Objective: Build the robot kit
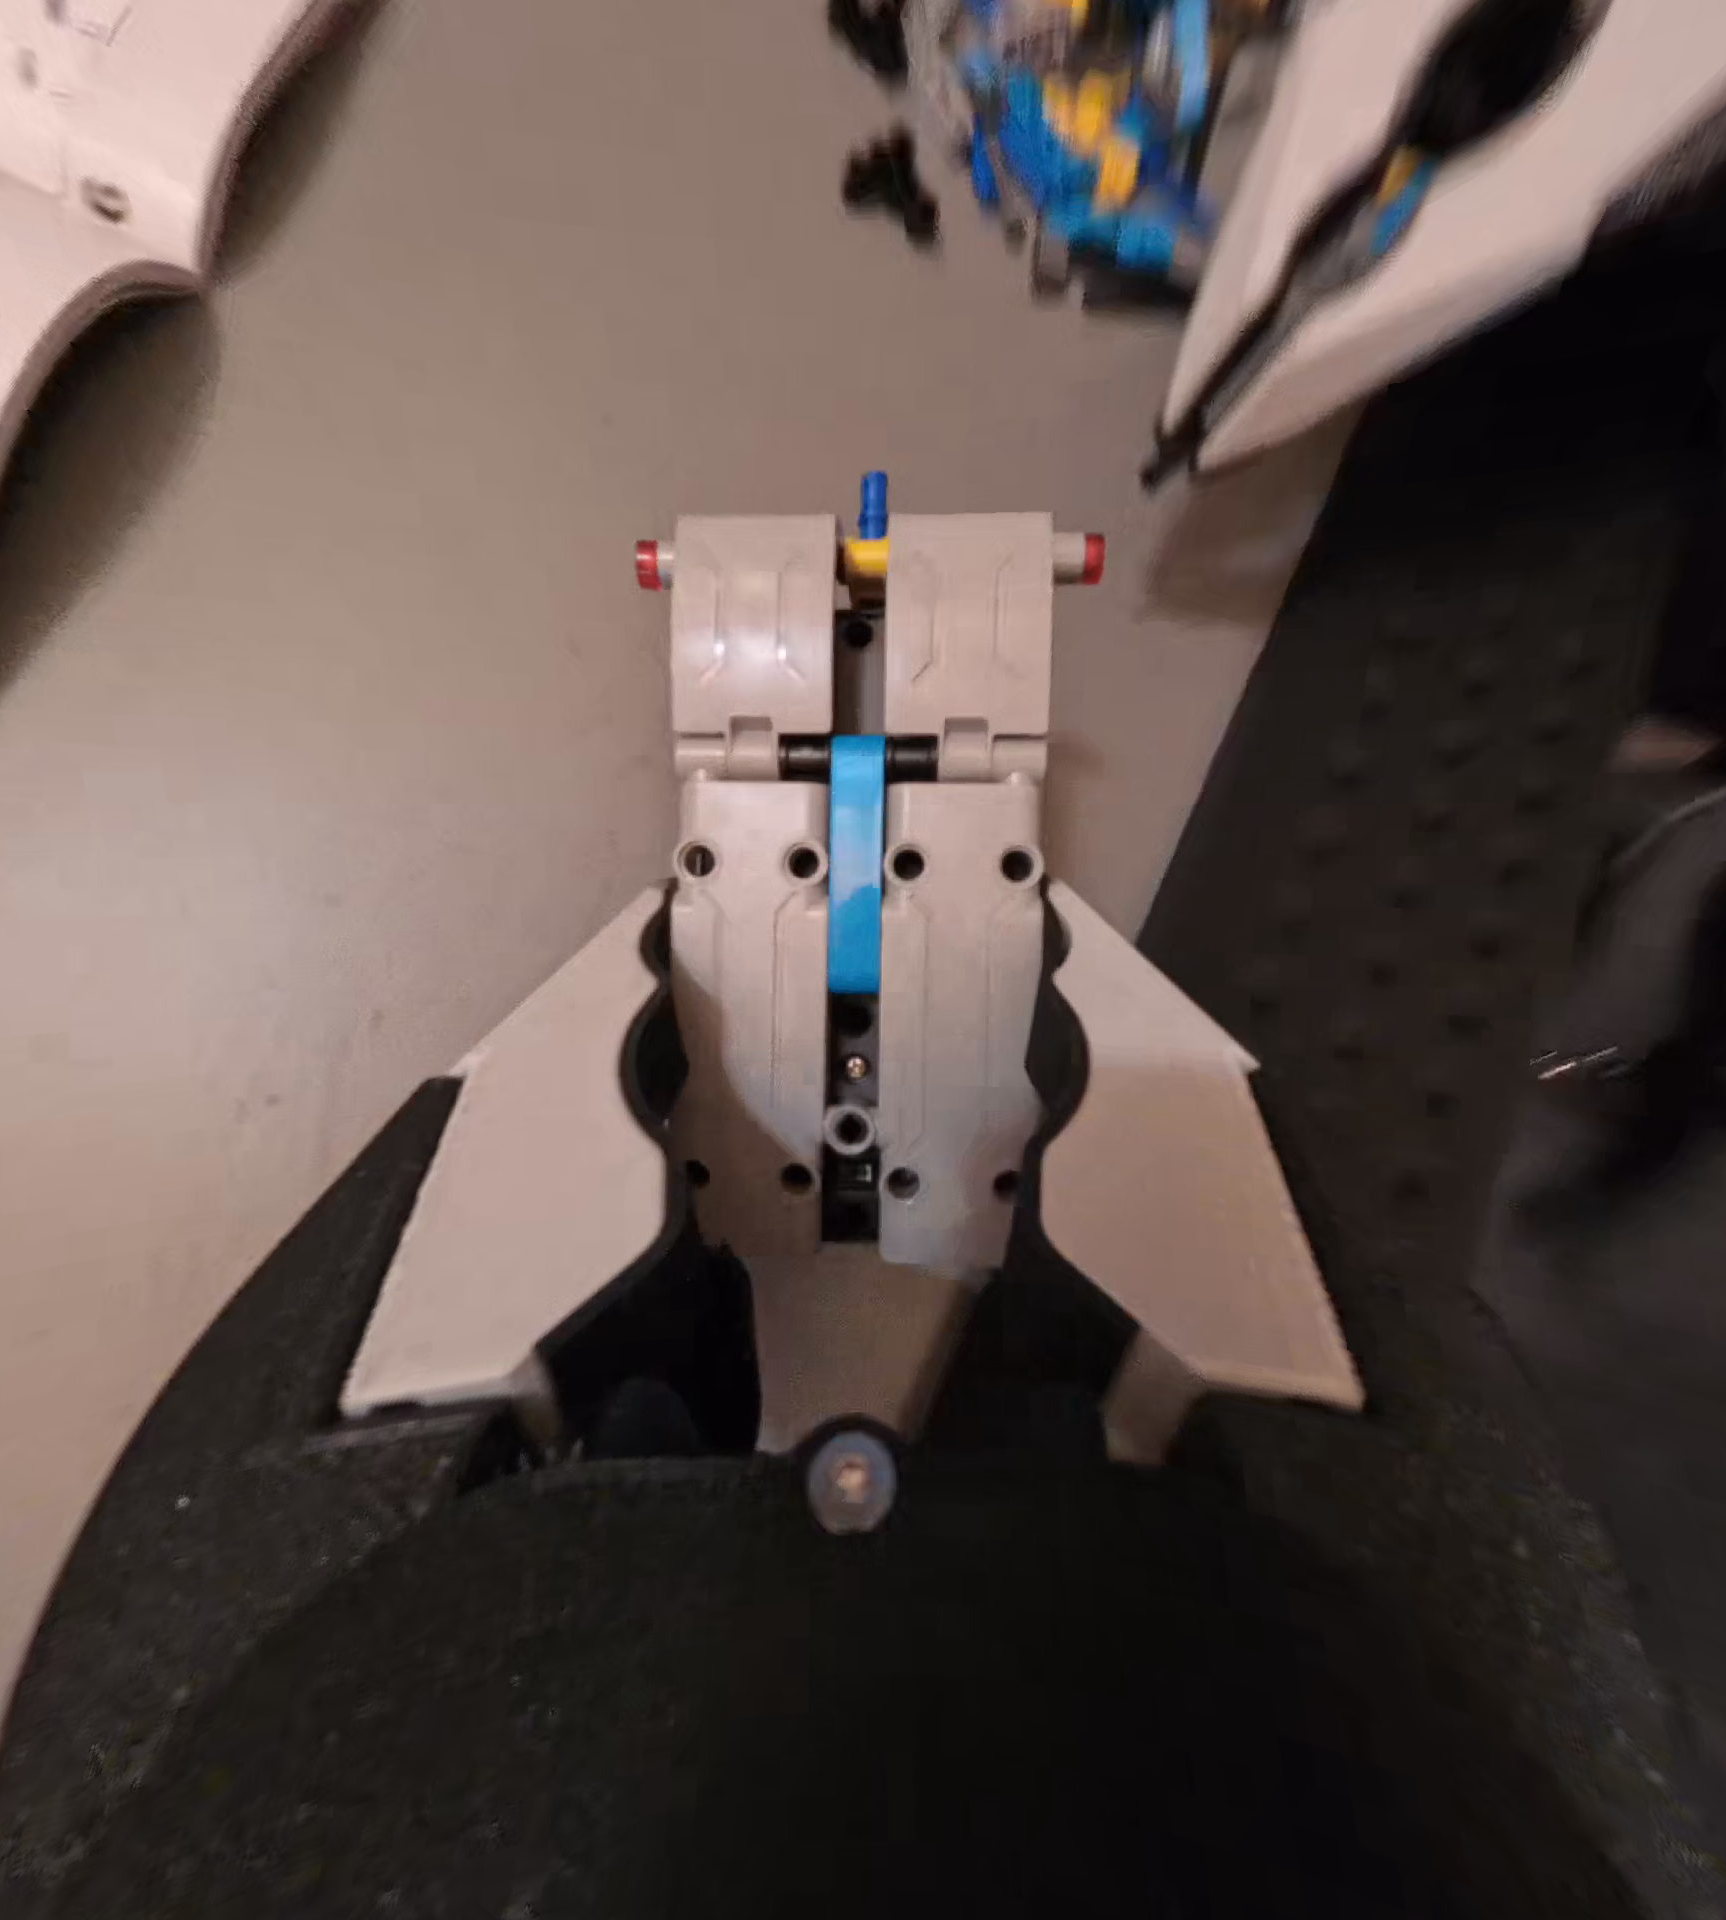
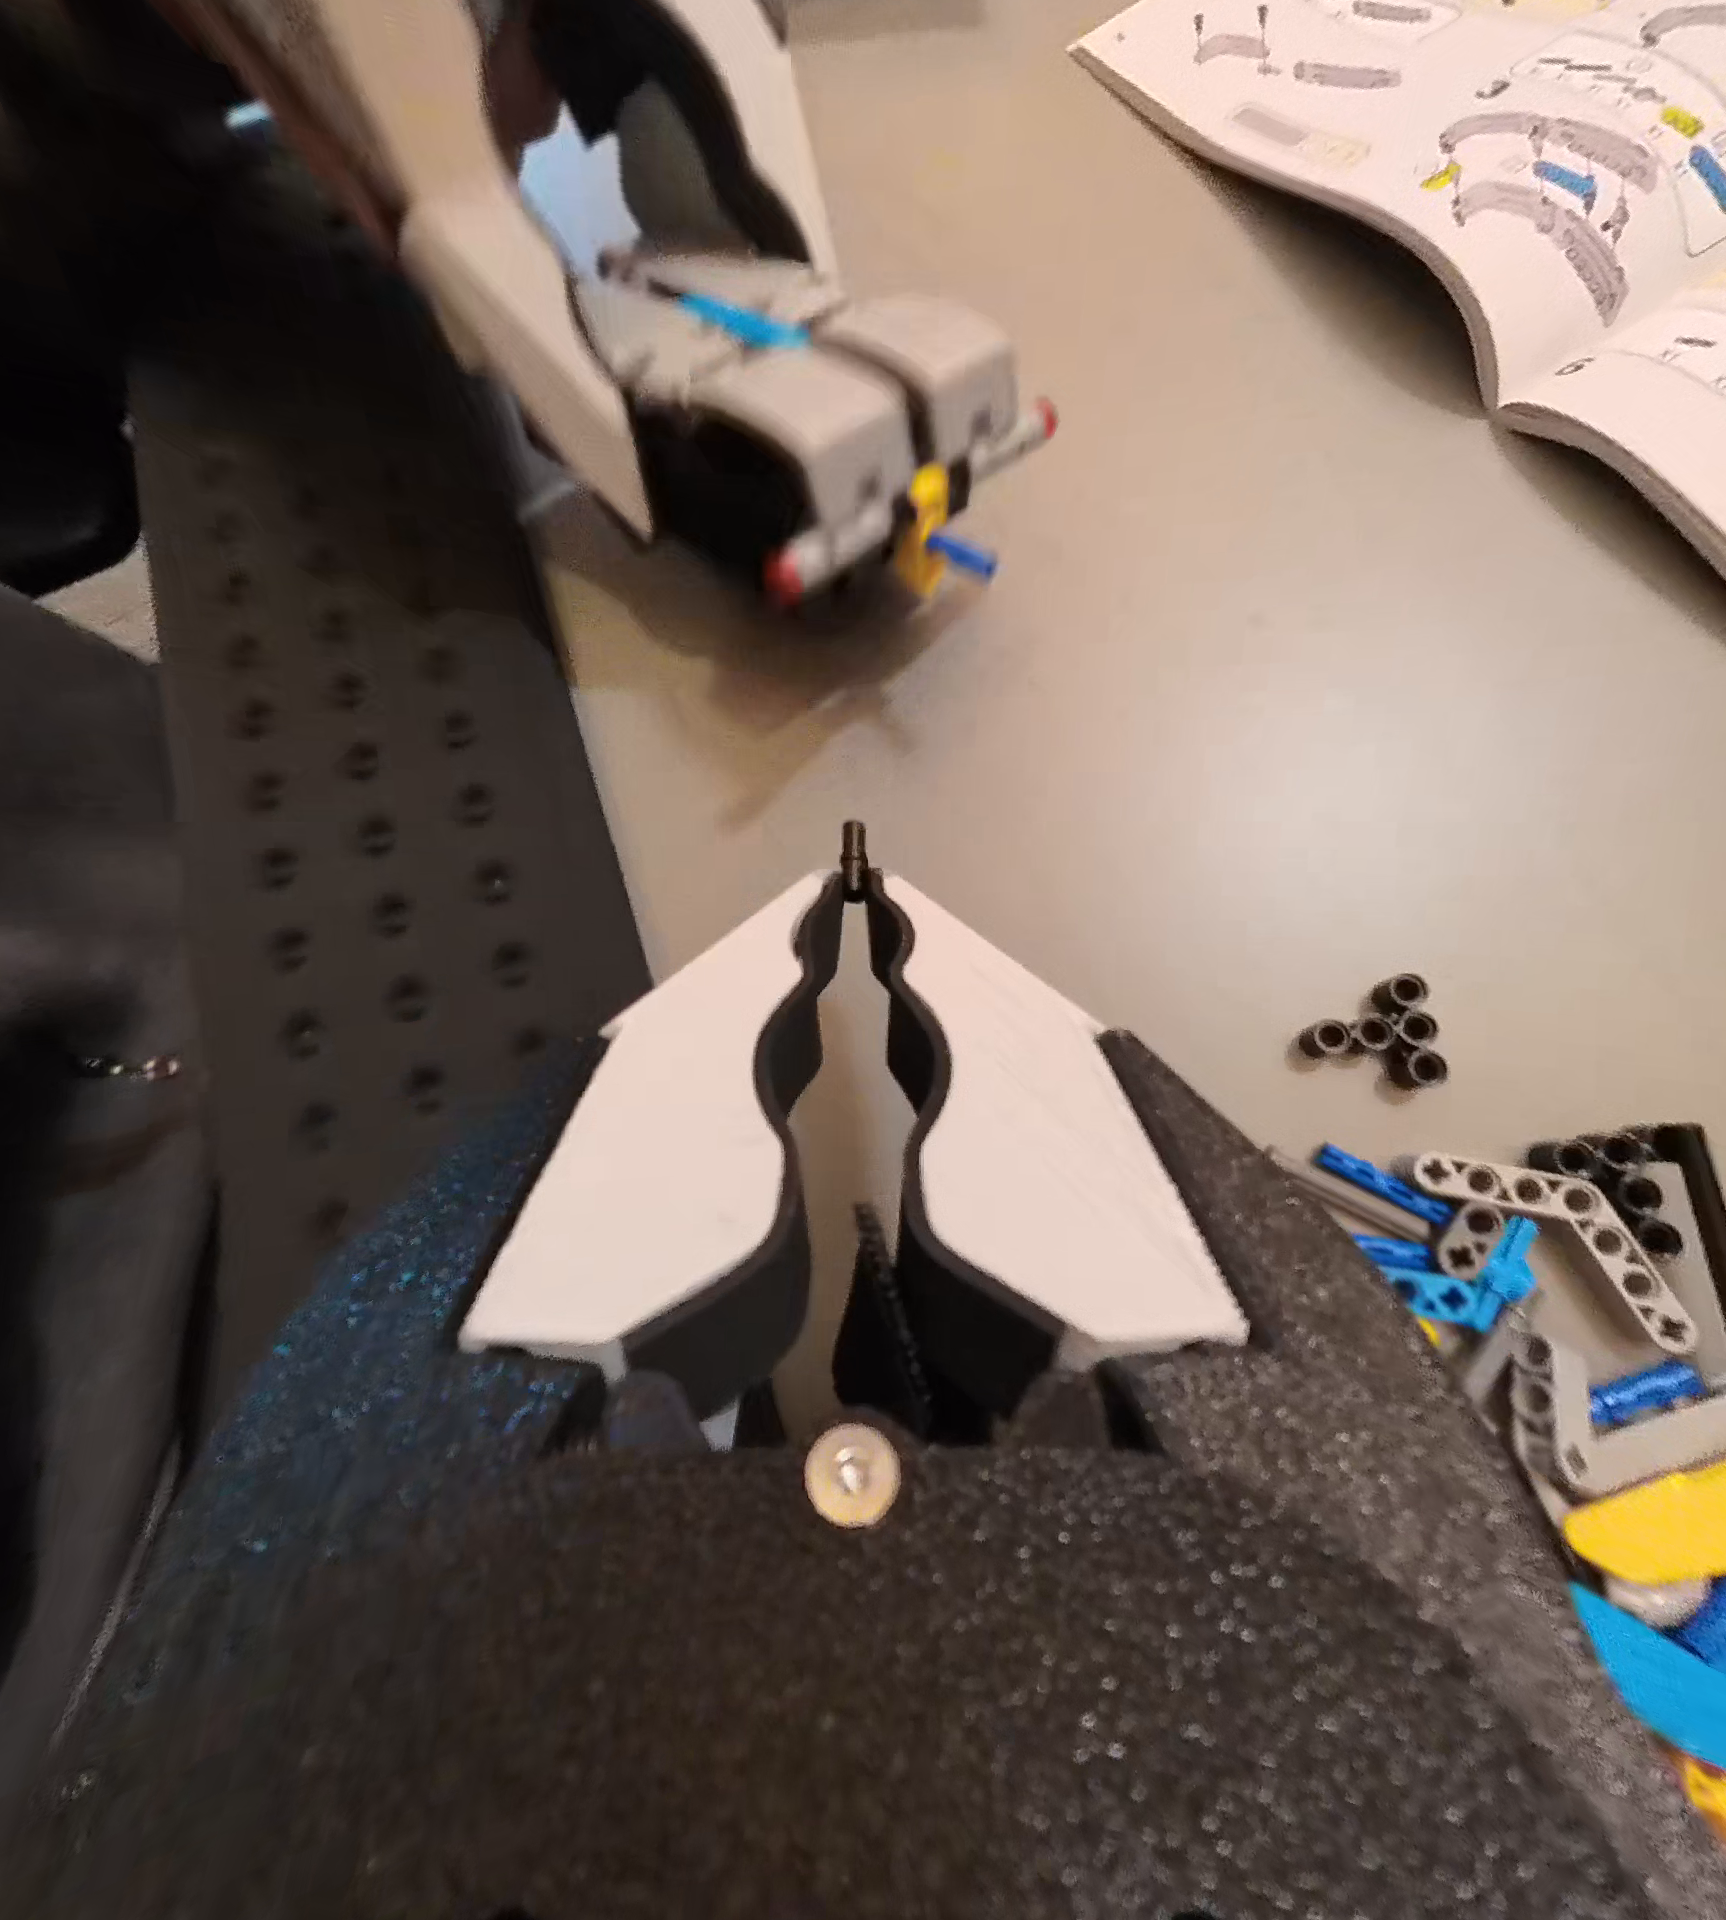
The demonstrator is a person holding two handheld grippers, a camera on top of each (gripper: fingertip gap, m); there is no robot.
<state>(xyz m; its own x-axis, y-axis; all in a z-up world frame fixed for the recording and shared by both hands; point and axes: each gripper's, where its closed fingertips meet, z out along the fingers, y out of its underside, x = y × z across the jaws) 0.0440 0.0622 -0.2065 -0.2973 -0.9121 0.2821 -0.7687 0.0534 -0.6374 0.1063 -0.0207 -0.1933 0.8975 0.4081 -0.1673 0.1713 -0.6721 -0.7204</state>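
Grey table point(image 2: 1254, 727); grippers clamp model point(image 1: 854, 883), pin point(image 2: 854, 854).

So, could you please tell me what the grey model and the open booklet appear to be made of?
Grey model: likely moulded plastic, smooth and slightly glossy, judging by faint highlights and crisp round holes. Booklet: matte printed paper, its pages curving softly from the spine.

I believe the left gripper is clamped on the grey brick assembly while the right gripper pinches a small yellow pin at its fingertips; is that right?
Not quite: the pin is black, not yellow, as the right wrist view shows at the tips of the right gripper. The rest holds: the left gripper is clamped on the grey brick assembly, seen in the left wrist view.
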